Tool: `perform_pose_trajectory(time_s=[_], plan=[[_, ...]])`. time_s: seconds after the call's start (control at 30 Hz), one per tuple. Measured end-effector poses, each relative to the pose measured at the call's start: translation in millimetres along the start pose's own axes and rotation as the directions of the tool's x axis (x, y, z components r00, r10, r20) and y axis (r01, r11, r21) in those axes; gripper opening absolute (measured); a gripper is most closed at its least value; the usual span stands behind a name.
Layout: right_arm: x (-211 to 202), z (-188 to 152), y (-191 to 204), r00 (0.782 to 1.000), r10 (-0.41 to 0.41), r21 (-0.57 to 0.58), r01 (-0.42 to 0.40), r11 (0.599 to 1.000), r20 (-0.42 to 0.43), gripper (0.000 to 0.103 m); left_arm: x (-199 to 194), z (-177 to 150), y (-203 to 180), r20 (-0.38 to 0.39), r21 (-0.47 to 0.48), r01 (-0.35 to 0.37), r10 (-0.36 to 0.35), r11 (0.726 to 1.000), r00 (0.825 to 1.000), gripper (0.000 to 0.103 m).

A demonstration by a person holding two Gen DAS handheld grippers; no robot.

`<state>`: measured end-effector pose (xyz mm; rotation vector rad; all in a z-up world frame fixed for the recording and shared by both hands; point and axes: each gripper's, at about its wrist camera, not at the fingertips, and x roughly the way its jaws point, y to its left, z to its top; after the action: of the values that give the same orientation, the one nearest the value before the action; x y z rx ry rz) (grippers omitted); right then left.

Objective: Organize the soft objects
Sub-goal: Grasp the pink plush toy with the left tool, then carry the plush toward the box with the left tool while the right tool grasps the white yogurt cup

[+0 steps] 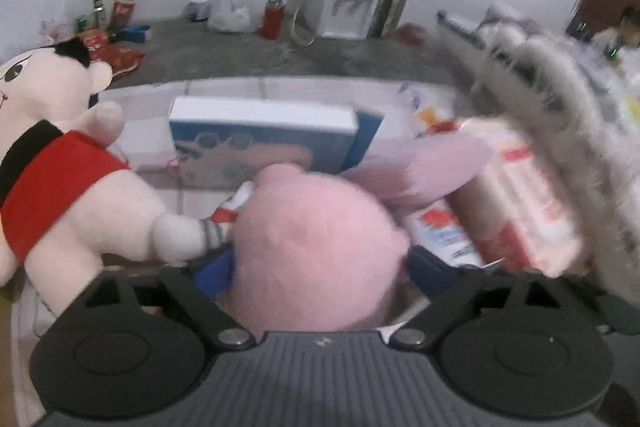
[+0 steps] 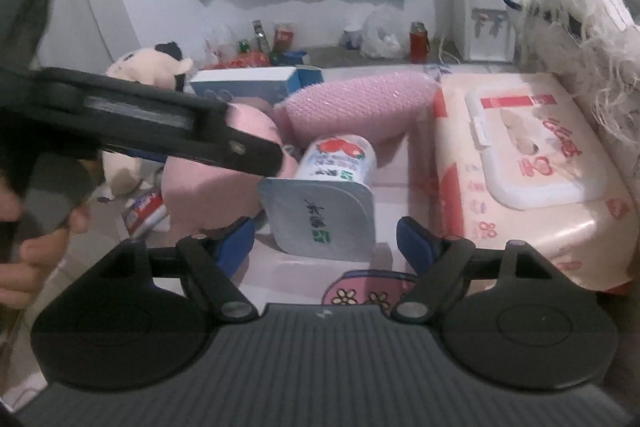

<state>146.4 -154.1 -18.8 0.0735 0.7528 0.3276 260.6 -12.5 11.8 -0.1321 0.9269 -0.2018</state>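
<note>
My left gripper [image 1: 320, 267] is shut on a pink plush toy [image 1: 316, 243], its blue pads pressed into both sides; the toy also shows in the right wrist view [image 2: 224, 171] under the left gripper's arm. A doll in a red shirt [image 1: 60, 183] lies to its left. A shaggy white plush [image 1: 560, 131] rises at the right. My right gripper [image 2: 326, 247] is open, its jaws on either side of a tipped yogurt cup [image 2: 324, 199]. A pink bubble-wrap roll [image 2: 360, 107] lies behind the cup.
A wet-wipes pack [image 2: 520, 171] lies right of the cup. A blue and white box [image 1: 260, 135] stands behind the pink toy. A small tube [image 2: 144, 211] lies at the left. A water dispenser [image 2: 484, 15] and bottles stand by the far wall.
</note>
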Motion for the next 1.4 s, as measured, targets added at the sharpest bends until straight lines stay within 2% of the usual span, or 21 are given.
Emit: perform_pose_trajectory(time_s=[0.03,0.1,0.2,0.3,0.37,0.43,0.57,0.6,0.63,0.7,0.8,0.9,1.03,1.2,1.27,1.4], plan=[[1,0,0,1.0,0.01,0.002,-0.01,1.0,-0.003,0.079,4,0,0,-0.014,0.007,-0.029,0.029,1.0,0.999,0.087],[0,-1,0,1.0,0.009,0.015,-0.009,1.0,0.015,0.078,8,-4,1,-0.029,0.039,-0.024,0.025,0.999,0.999,0.081],[4,-1,5,1.0,0.012,-0.015,-0.011,1.0,0.027,0.08,1,-12,2,-0.031,0.067,-0.041,0.044,0.997,0.999,0.078],[5,-1,10,1.0,-0.005,-0.057,0.007,0.998,0.028,0.08,-15,-20,15,-0.044,0.013,-0.022,0.023,1.0,0.999,0.078],[4,1,5,0.999,-0.006,-0.015,0.006,1.0,0.048,0.08,-34,-31,28,-0.037,-0.046,0.024,-0.026,0.999,0.999,0.078],[4,4,0,0.998,-0.021,0.018,0.02,1.0,0.062,0.08,-64,-43,40,0.015,-0.102,0.073,-0.072,0.992,0.997,0.079],[13,7,2,0.996,-0.04,0.008,0.039,0.999,0.086,0.078,-120,-70,51,0.183,-0.113,0.058,-0.037,0.992,0.982,0.079],[17,7,6,0.995,-0.048,-0.01,0.049,0.999,0.088,0.063,-129,-77,56,0.225,-0.128,0.05,-0.021,0.991,0.974,0.079],[20,7,10,0.995,-0.052,-0.022,0.054,0.998,0.084,0.061,-136,-85,61,0.264,-0.151,0.048,-0.006,0.987,0.964,0.079],[19,3,20,0.991,-0.097,-0.047,0.102,0.994,0.095,0.06,-143,-96,73,0.298,-0.216,0.053,0.014,0.975,0.955,0.079],[12,-1,21,0.992,-0.088,0.0,0.088,0.996,0.09,0.06,-149,-106,80,0.303,-0.237,0.049,0.026,0.97,0.953,0.079],[-1,-7,15,0.997,-0.037,0.094,0.03,0.995,0.07,0.06,-155,-108,81,0.306,-0.227,0.047,0.025,0.973,0.952,0.079],[-26,-27,7,0.995,0.073,0.279,-0.088,0.956,0.064,0.06,-175,-108,85,0.34,-0.222,0.07,0.011,0.972,0.94,0.079],[-53,-50,21,0.977,0.207,0.385,-0.211,0.898,0.053,0.06,-238,-109,100,0.38,-0.201,0.04,0.04,0.979,0.924,0.079],[-62,-51,30,0.963,0.263,0.397,-0.265,0.879,0.059,0.06,-264,-108,111,0.38,-0.198,-0.014,0.089,0.98,0.921,0.079],[-72,-31,61,0.916,0.394,0.397,-0.391,0.83,0.078,0.06,-311,-106,141,0.345,-0.187,-0.2,0.255,0.962,0.903,0.08]])
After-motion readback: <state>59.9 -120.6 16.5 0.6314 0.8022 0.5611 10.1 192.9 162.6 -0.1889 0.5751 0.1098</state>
